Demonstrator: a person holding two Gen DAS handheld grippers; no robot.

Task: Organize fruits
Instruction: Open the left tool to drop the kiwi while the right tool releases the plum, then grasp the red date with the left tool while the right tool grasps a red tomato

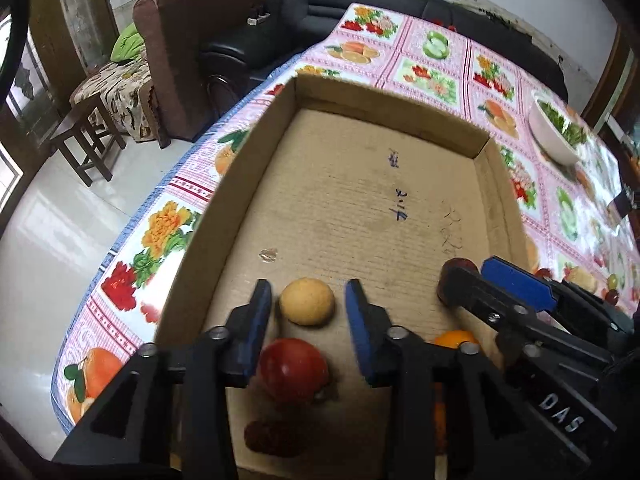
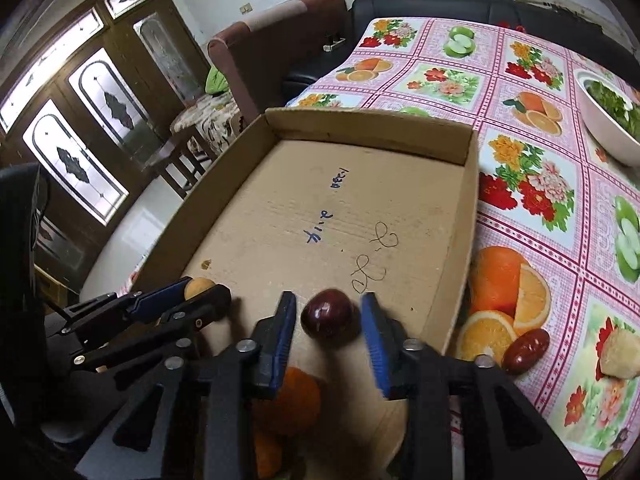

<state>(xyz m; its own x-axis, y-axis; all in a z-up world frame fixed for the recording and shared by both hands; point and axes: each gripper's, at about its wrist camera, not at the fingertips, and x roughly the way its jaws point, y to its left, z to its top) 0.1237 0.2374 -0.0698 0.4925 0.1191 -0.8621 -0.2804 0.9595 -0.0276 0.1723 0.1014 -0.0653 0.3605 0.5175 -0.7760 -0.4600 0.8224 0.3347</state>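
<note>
A shallow cardboard box (image 1: 360, 200) sits on a table covered with a pink checked cloth (image 2: 540, 92) printed with fruit and flowers. Both claws reach down into the near end of the box.

The left claw (image 1: 308, 300) is spread, with a round yellowish fruit (image 1: 306, 301) resting on the box floor between its blue fingers (image 1: 260, 308); there is a gap on each side, so the pads do not press on it. Just nearer the camera lie a red apple (image 1: 294, 372) and, below it, a small dark red fruit (image 1: 272, 438). An orange (image 1: 456, 338) lies to the right, partly hidden behind the claw frame.

The right claw (image 2: 330, 316) is also spread, with a dark red plum-like fruit (image 2: 330, 316) sitting on the box floor between its fingers, close to both pads but not squeezed. An orange fruit (image 2: 292, 400) lies below it, partly under the left finger.

Outside the box, on the cloth to the right, lie a glossy reddish-brown oval fruit (image 2: 526, 350) and a pale yellowish lump (image 2: 618, 354) that I cannot identify. A white bowl (image 2: 608, 128) of green leaves stands farther back on the table. Beyond the table are a black sofa (image 1: 320, 12) and a brown armchair (image 1: 192, 40).
</note>
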